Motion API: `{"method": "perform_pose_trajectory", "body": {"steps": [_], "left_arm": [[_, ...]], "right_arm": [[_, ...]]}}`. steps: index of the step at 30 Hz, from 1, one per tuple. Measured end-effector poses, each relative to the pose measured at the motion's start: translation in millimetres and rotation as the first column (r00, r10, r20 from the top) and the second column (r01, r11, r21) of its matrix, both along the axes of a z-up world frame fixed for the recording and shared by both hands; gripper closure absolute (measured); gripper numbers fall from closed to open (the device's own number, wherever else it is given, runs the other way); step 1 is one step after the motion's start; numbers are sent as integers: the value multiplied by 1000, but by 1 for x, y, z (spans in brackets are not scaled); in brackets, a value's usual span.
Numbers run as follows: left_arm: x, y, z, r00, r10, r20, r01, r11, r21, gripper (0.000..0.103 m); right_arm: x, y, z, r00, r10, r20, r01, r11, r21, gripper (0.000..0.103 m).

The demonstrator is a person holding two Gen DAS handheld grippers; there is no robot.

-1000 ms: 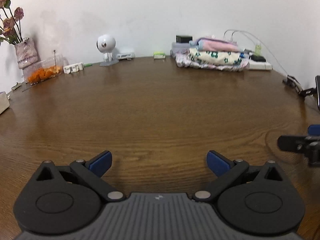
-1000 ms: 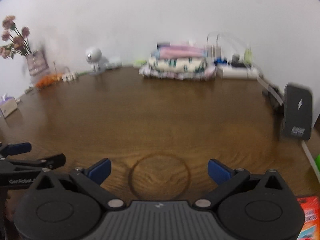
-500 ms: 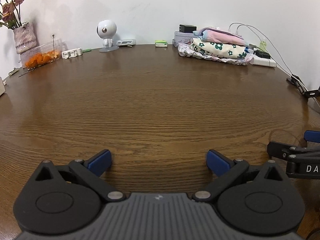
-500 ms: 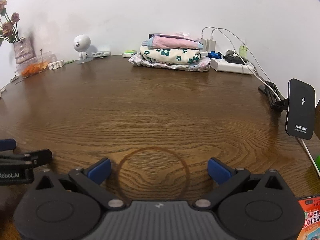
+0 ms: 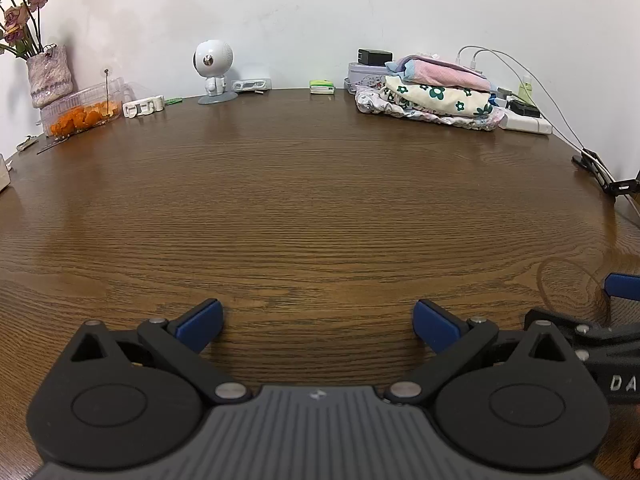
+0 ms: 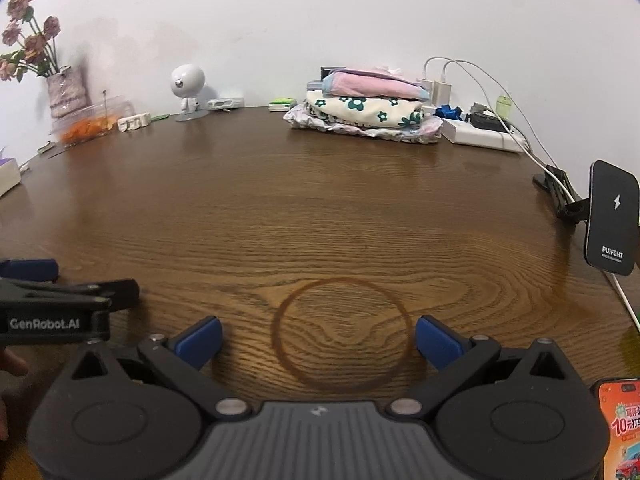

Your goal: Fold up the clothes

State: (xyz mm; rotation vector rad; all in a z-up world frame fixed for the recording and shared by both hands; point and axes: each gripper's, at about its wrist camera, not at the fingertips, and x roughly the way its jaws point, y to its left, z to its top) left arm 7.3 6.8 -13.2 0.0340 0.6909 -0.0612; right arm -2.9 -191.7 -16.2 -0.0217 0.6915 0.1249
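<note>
The stack of folded clothes (image 5: 434,98) sits well ahead of both spread, empty grippers, left gripper (image 5: 318,322) and right gripper (image 6: 318,340). Both have drawn back low over the bare table (image 5: 304,208); folding looks finished.

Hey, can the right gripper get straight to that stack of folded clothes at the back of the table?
Probably yes: the right gripper is open and only bare table lies between it and the stack of folded clothes; the charger stands off to its right.
</note>
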Motion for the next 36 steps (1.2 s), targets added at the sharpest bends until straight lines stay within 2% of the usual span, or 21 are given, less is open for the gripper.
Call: {"method": "perform_pose_trajectory", "body": {"steps": [6,14,36], "left_arm": [[-3,-4,0,999,-40,3,40,999,3,1],[-7,-9,-1,1000,18,4,-18,1000,2,1],[-7,-9,-1,1000,22,5,-22,1000,2,1]], "right_arm": [[2,1,0,1000,-22,0,22,1000,1,0],[2,1,0,1000,-24,0,24,1000,2,0],[3,0,0,1000,-23,-1,23,1000,0,0]]}}
